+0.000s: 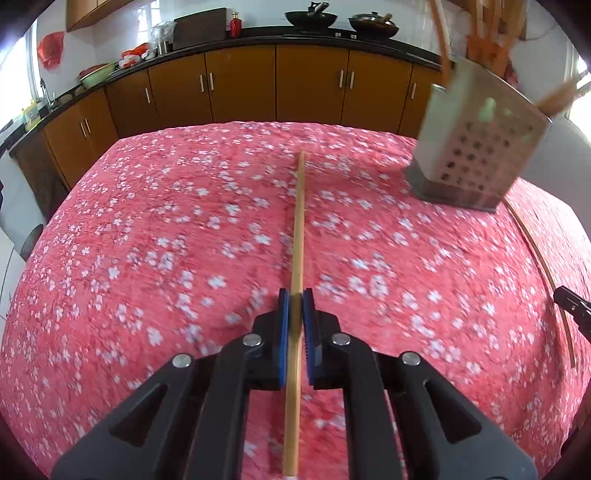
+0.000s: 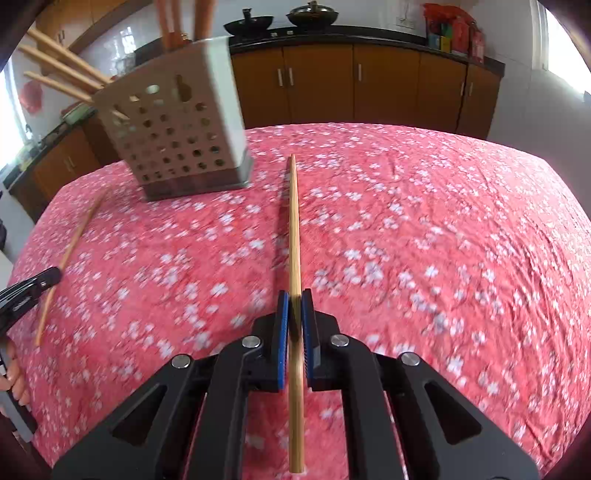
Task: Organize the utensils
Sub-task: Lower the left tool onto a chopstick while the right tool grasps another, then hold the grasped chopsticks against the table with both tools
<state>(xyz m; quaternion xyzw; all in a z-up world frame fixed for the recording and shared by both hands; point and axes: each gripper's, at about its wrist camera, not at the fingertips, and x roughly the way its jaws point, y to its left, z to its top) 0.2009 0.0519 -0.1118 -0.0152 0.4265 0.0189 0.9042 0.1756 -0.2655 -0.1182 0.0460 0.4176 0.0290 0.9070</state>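
My left gripper (image 1: 295, 295) is shut on a bamboo chopstick (image 1: 298, 229) that points away over the pink flowered cloth. My right gripper (image 2: 294, 295) is shut on a second bamboo chopstick (image 2: 294, 221), also pointing forward. A perforated metal utensil holder (image 1: 476, 140) stands at the far right of the left wrist view; wooden utensils stick out of its top. In the right wrist view the holder (image 2: 177, 136) is at the upper left. The left gripper's chopstick (image 2: 74, 243) shows at the left edge there, and the right gripper's chopstick (image 1: 543, 273) at the right edge of the left wrist view.
The table (image 1: 147, 240) is covered by a pink cloth with white blossoms. Behind it runs a kitchen counter with brown cabinets (image 1: 240, 85), two woks (image 1: 310, 16) and bowls. A hand (image 2: 14, 373) holds the left gripper's handle at the left edge.
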